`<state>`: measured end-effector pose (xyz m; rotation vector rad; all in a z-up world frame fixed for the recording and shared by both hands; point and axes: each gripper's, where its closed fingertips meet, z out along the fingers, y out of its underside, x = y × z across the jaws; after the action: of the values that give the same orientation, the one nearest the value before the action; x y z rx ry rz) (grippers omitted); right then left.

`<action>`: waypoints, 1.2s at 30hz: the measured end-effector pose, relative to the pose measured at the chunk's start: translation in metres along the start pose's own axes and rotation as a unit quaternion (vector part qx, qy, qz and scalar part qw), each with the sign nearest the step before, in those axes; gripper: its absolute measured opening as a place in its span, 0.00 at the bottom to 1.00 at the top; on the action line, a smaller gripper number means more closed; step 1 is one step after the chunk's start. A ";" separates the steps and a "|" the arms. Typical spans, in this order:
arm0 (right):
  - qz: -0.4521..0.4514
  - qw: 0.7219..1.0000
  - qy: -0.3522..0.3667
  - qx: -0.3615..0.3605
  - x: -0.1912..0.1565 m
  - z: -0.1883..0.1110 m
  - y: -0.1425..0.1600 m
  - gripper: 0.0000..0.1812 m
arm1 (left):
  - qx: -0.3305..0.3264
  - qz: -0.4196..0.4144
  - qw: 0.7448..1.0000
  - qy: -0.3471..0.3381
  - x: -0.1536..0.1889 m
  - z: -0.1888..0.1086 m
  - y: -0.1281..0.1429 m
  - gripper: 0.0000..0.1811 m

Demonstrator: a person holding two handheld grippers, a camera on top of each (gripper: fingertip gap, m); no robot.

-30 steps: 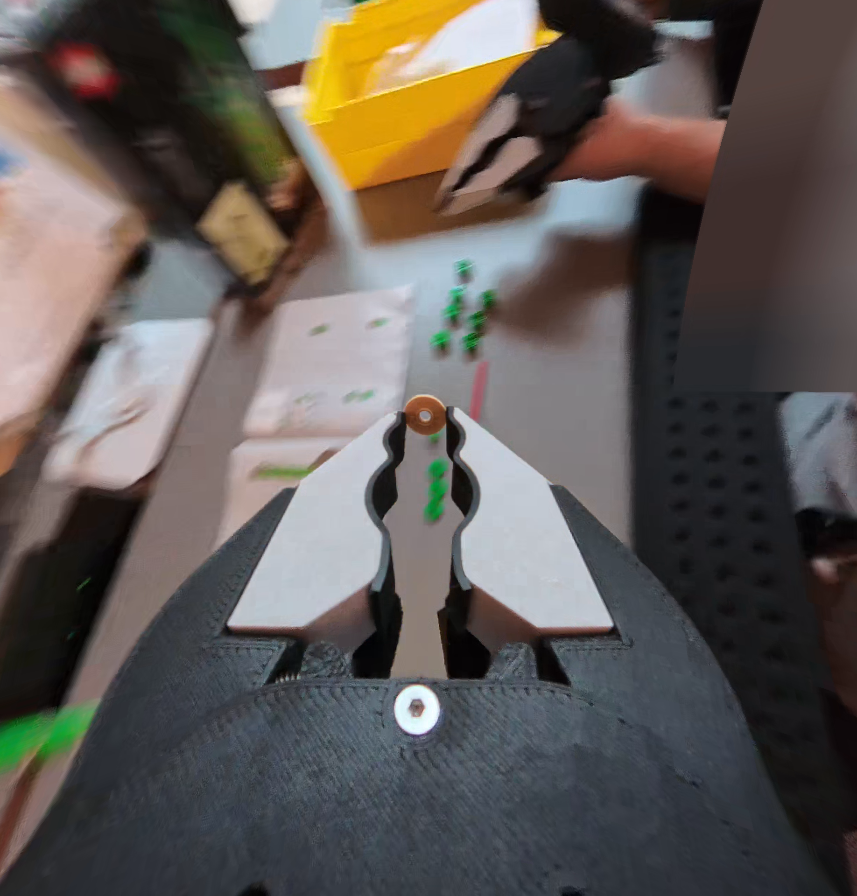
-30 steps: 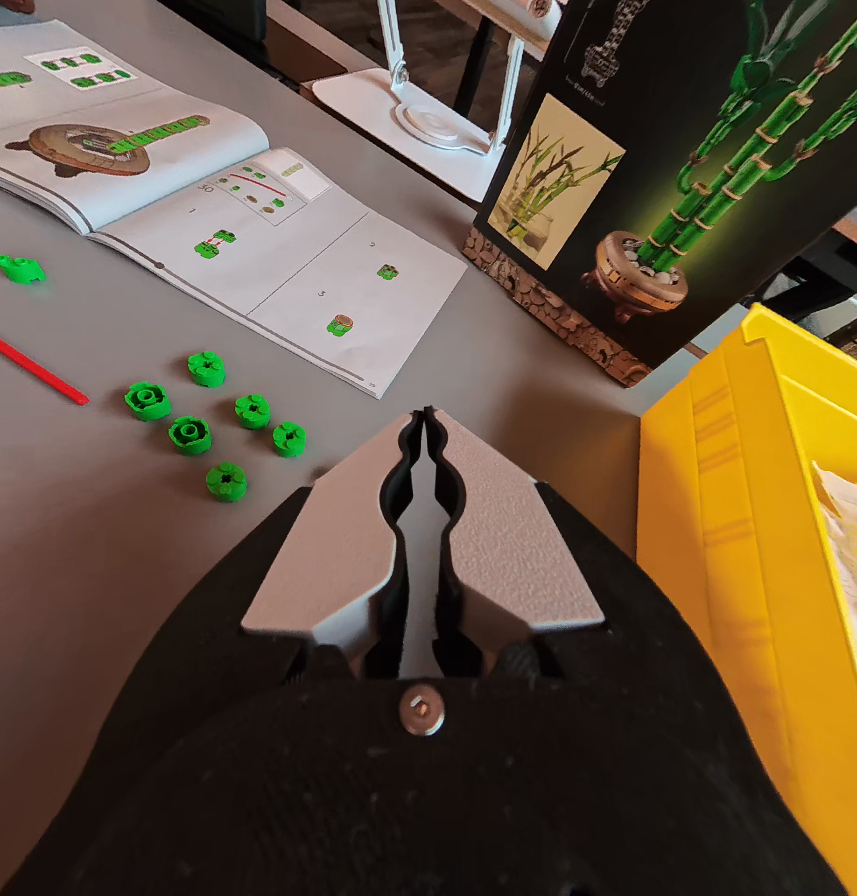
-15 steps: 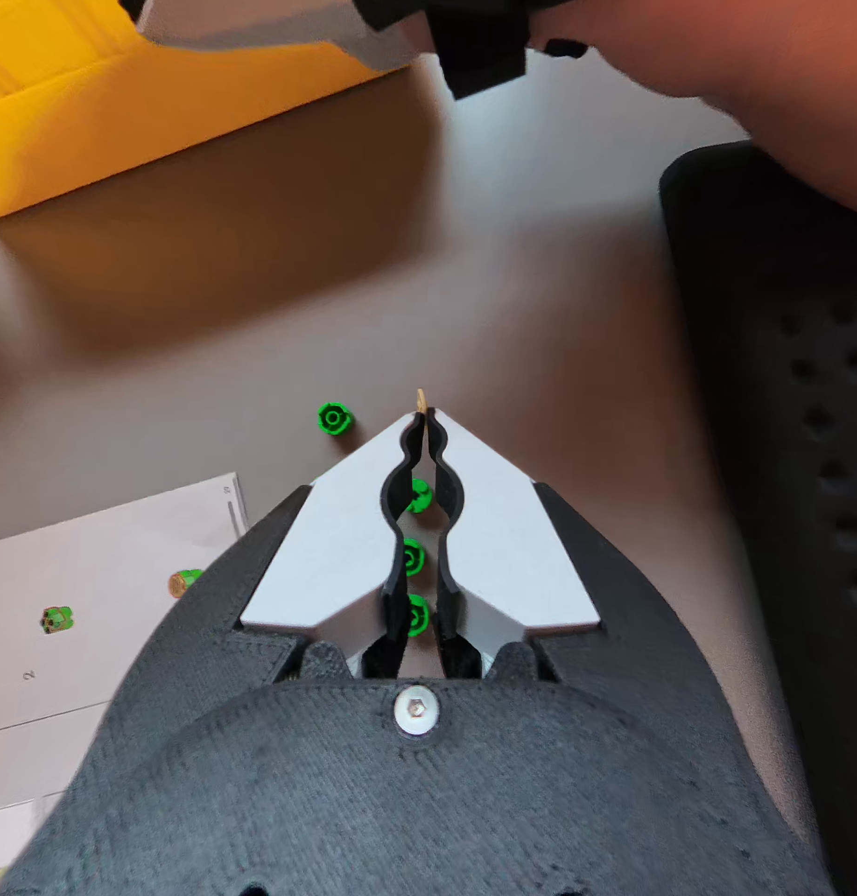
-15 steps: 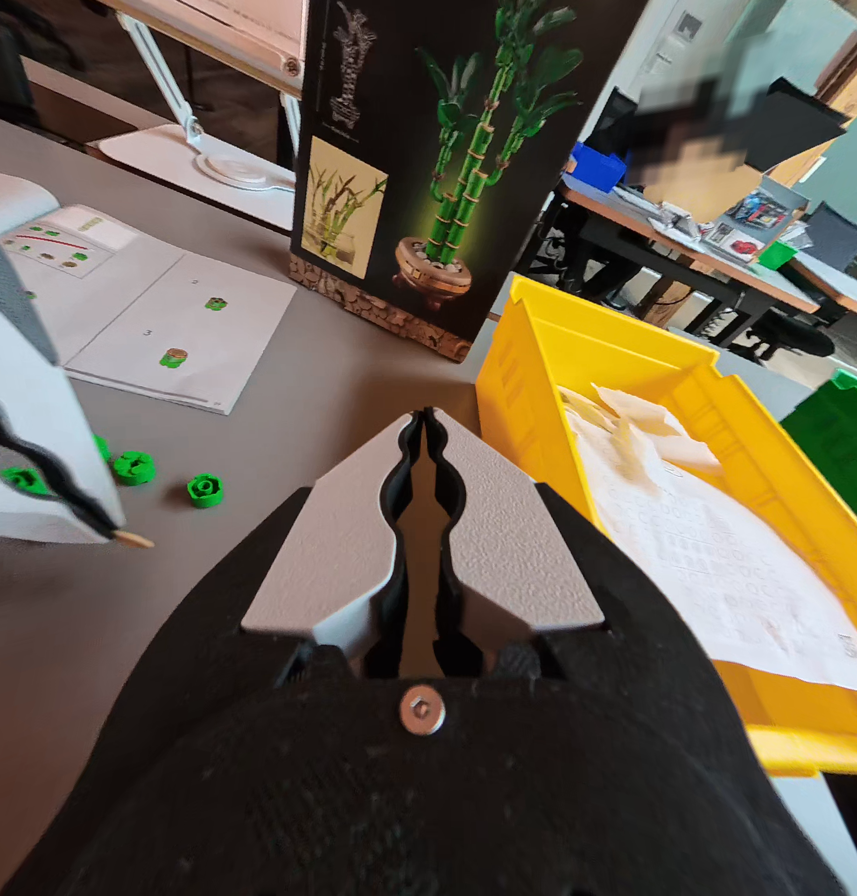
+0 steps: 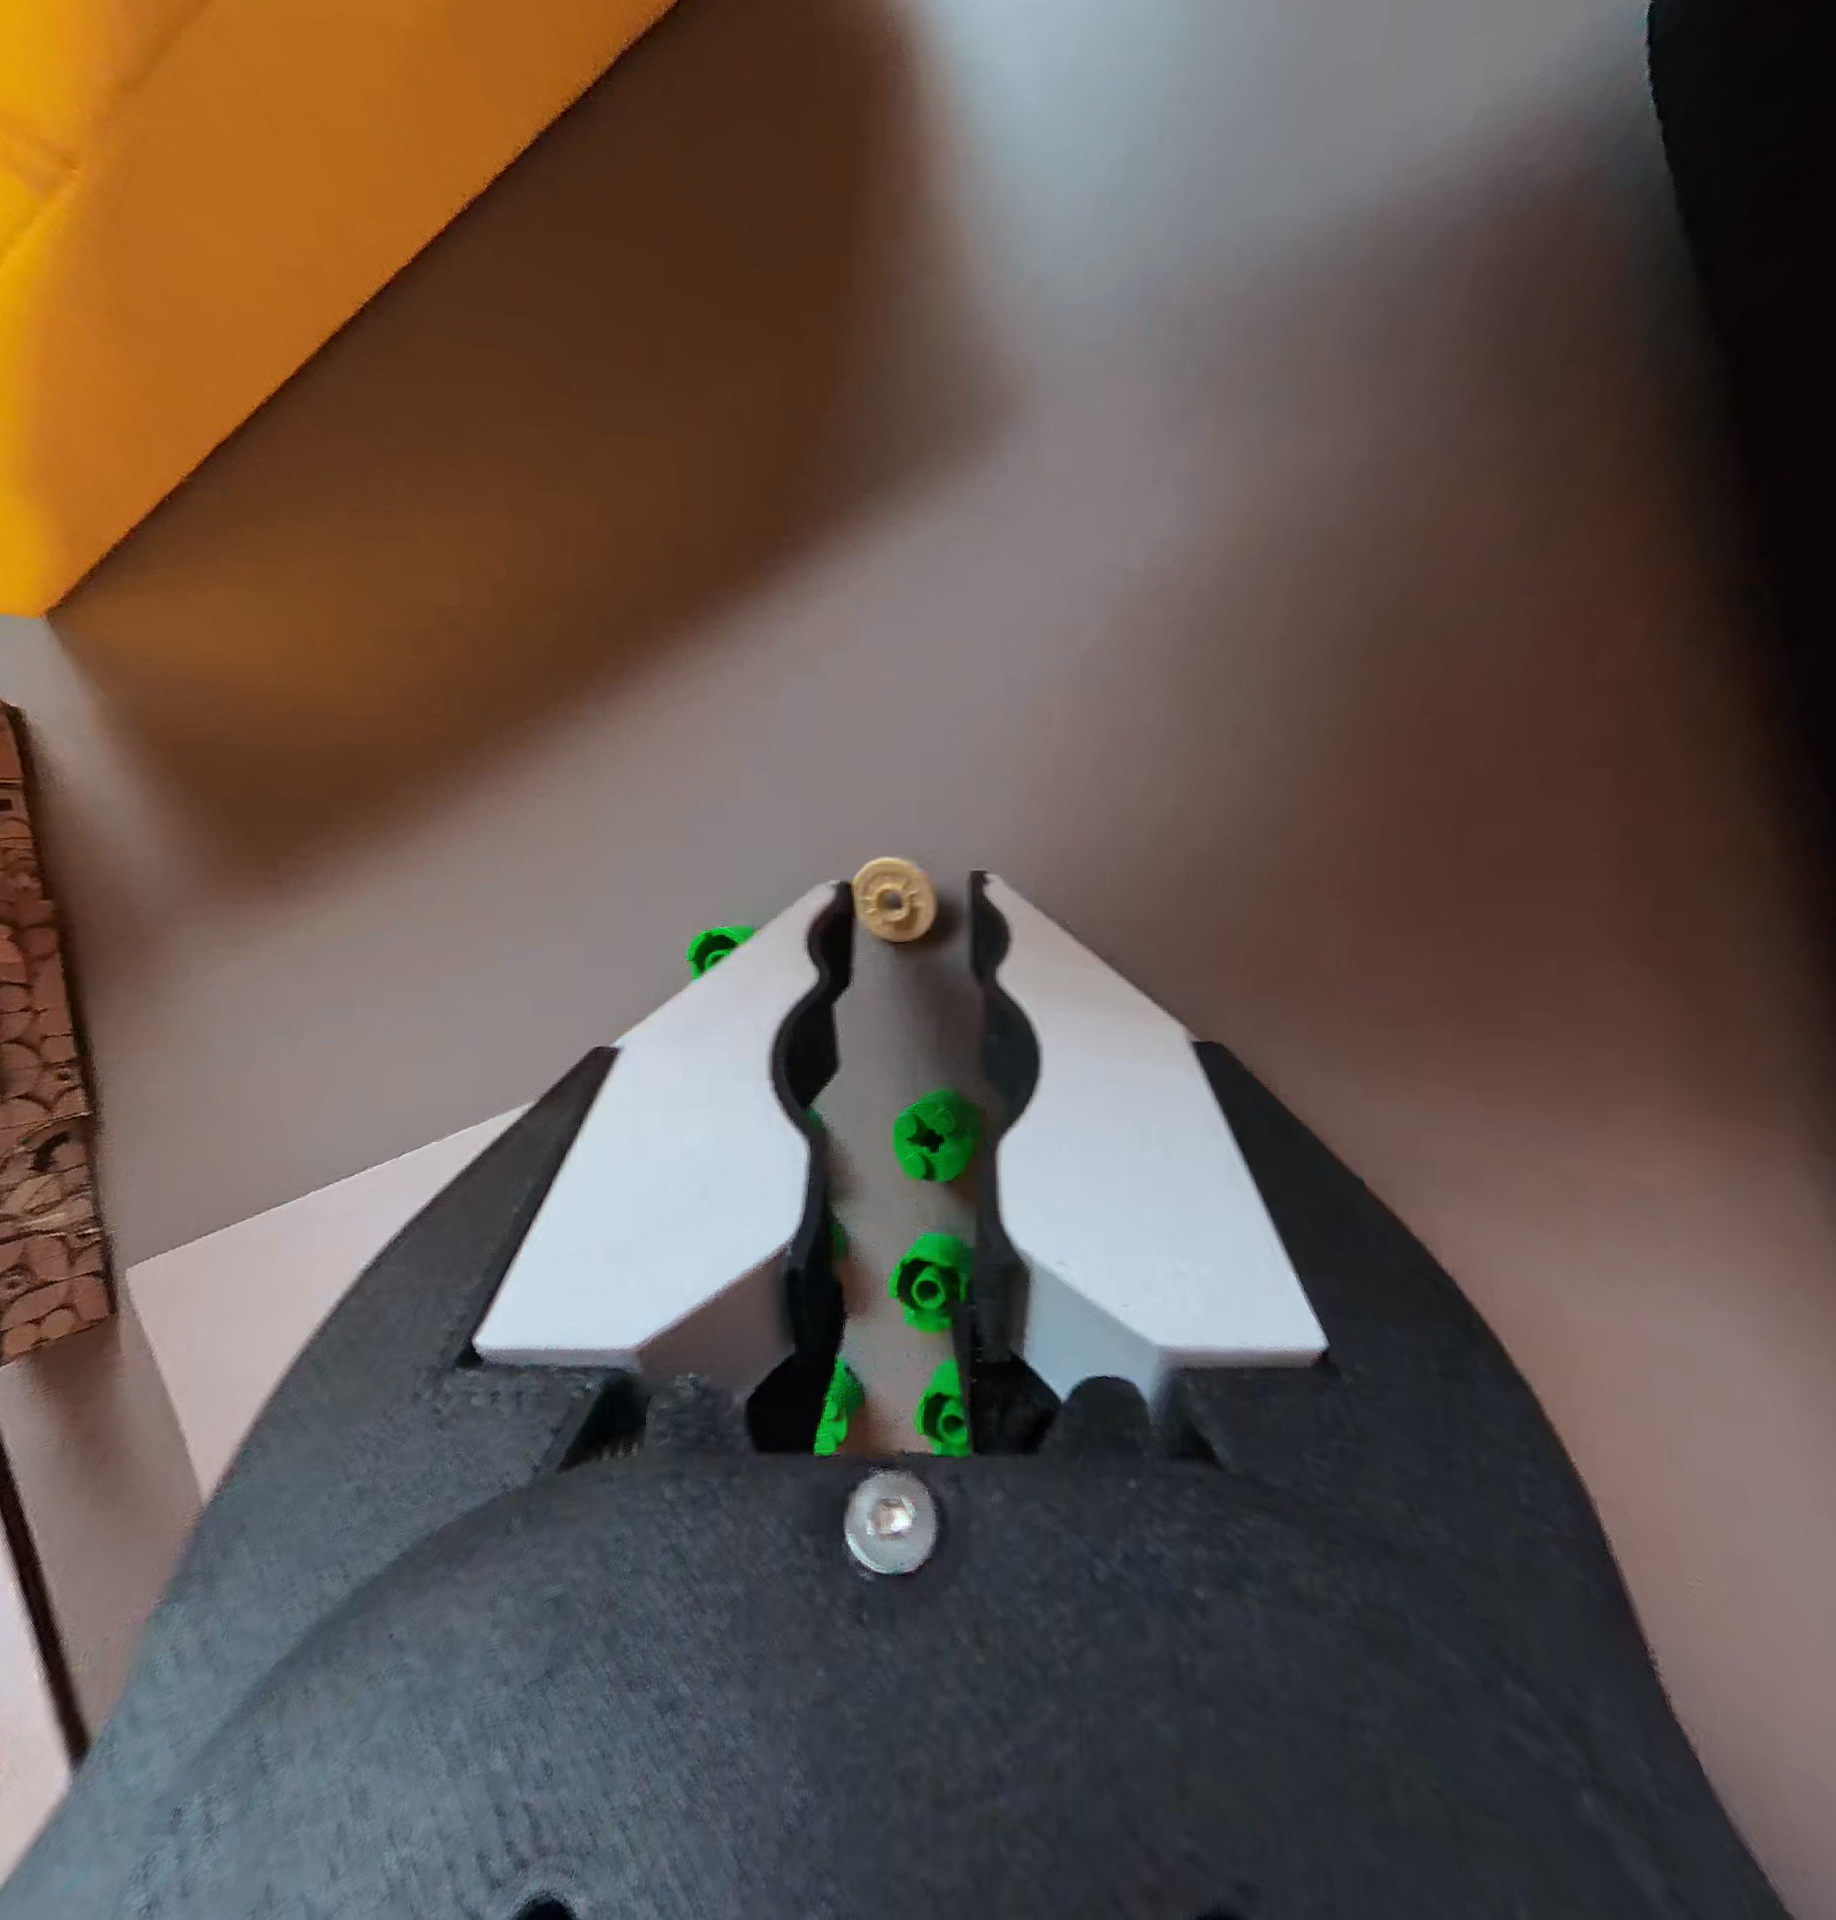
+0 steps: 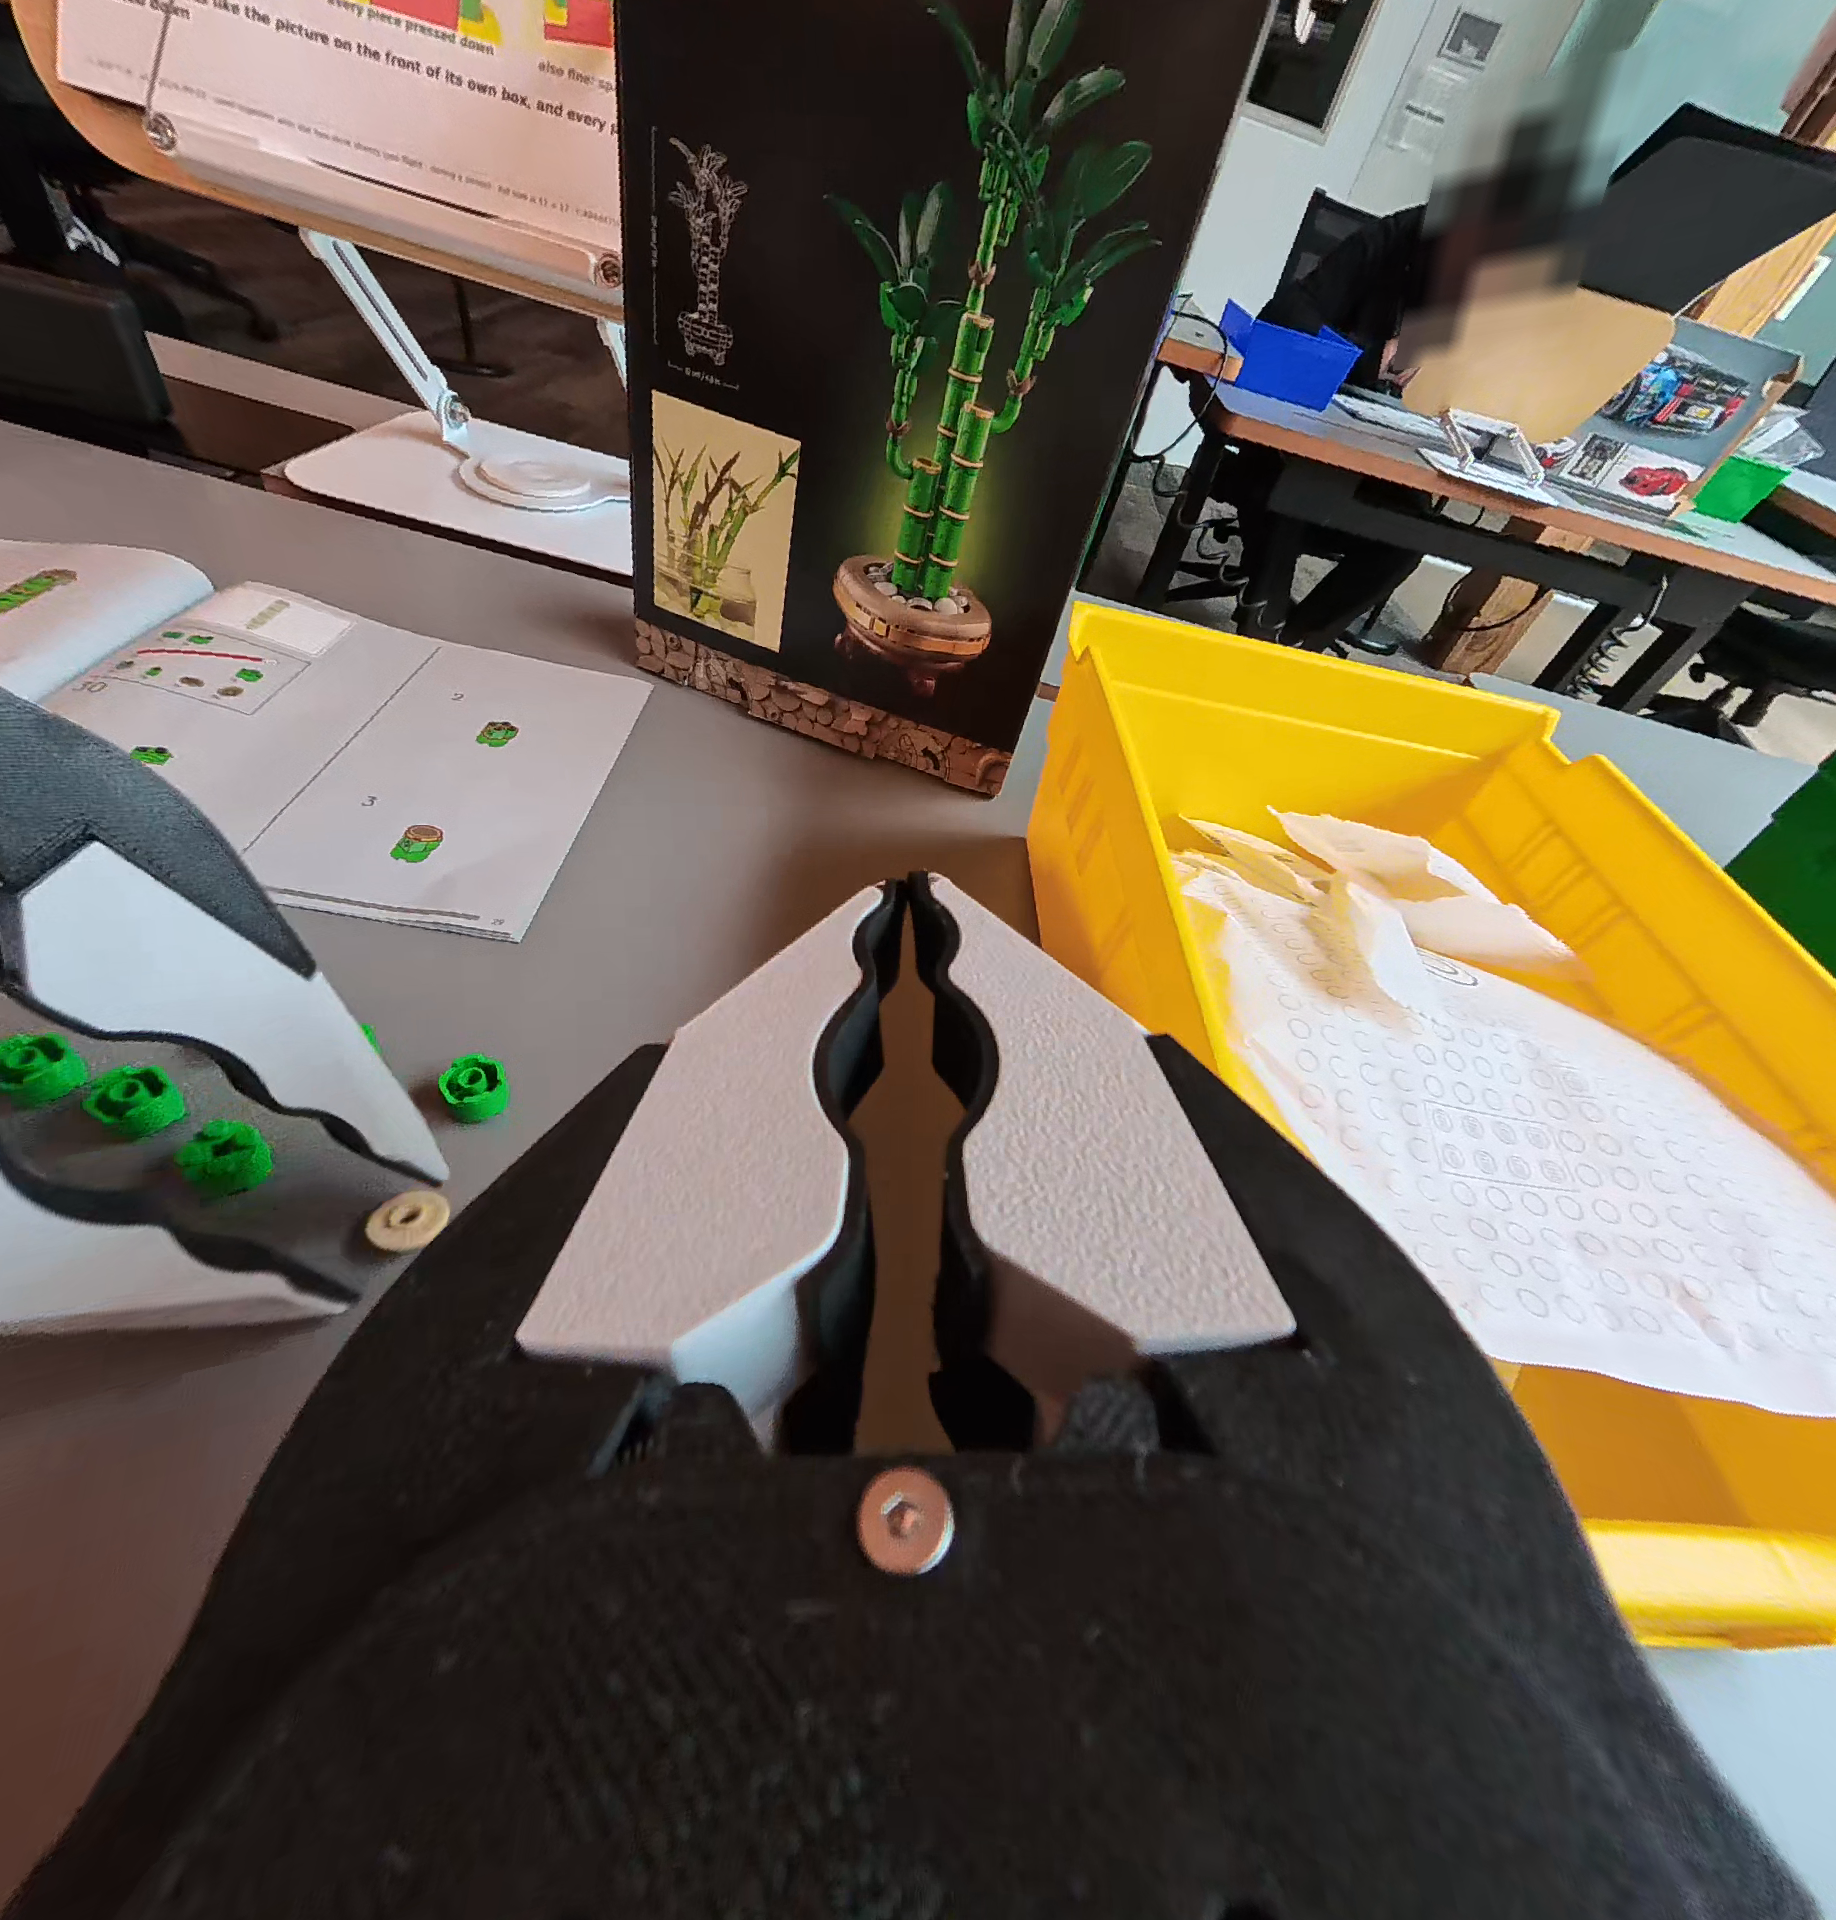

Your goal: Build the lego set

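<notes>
The left gripper (image 5: 912, 904), low over the grey desk (image 5: 1257, 520) with fingers spread, frames one flat tan round lego piece (image 5: 895, 900) lying beyond five small green round lego pieces (image 5: 935, 1135), while the right gripper (image 6: 909, 896) hovers pressed together, empty.

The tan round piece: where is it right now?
The tan round piece lies flat on the grey table between the open left claw tips, just beyond the green round bricks.

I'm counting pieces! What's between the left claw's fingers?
Green round bricks on the table, a tan ring at the tips, in the left wrist view.
</notes>
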<state>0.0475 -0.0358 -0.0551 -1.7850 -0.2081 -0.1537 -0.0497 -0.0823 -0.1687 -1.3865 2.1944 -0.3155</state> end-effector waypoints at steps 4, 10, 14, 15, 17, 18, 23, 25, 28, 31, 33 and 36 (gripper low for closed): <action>-0.003 1.000 0.015 0.001 0.005 -0.003 0.000 0.01 | 0.042 -0.041 0.998 -0.010 -0.008 -0.020 -0.010 0.17; 0.008 1.000 -0.002 0.004 0.000 0.000 0.000 0.01 | 0.215 -0.207 0.937 -0.181 -0.060 -0.196 0.023 0.14; 0.008 1.000 -0.015 0.003 -0.006 0.002 0.001 0.02 | 0.202 -0.290 0.841 -0.409 -0.057 -0.353 0.134 0.26; 0.014 1.000 -0.018 0.004 -0.006 0.003 0.001 0.02 | 0.185 -0.302 0.814 -0.460 -0.047 -0.388 0.165 0.25; 0.030 0.999 -0.024 0.012 -0.007 0.004 -0.001 0.02 | 0.133 -0.332 0.770 -0.528 -0.019 -0.445 0.230 0.25; 0.038 0.999 -0.028 0.013 -0.008 0.005 -0.001 0.02 | 0.101 -0.356 0.755 -0.541 -0.004 -0.464 0.262 0.27; 0.045 0.998 -0.039 -0.004 -0.013 0.016 0.007 0.02 | -0.020 -0.467 0.764 -0.445 0.062 -0.468 0.395 0.17; 0.044 0.998 -0.034 -0.008 -0.012 0.019 0.009 0.02 | -0.041 -0.480 0.782 -0.395 0.070 -0.450 0.428 0.16; 0.039 0.999 -0.024 -0.004 -0.009 0.020 0.008 0.02 | -0.064 -0.475 0.814 -0.329 0.069 -0.421 0.459 0.14; 0.030 0.999 -0.020 -0.004 -0.009 0.020 0.010 0.02 | -0.103 -0.466 0.840 -0.260 0.072 -0.397 0.488 0.12; 0.016 1.000 -0.022 -0.007 -0.012 0.021 0.012 0.02 | -0.112 -0.487 0.842 -0.201 0.079 -0.381 0.502 0.11; -0.008 1.000 -0.013 -0.021 -0.013 0.023 0.018 0.02 | -0.085 -0.515 0.842 -0.139 0.081 -0.365 0.505 0.10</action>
<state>0.0389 -0.0179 -0.0804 -1.8286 -0.2391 -0.1480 -0.6633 0.0438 -0.1180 -2.4406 1.0797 -0.2530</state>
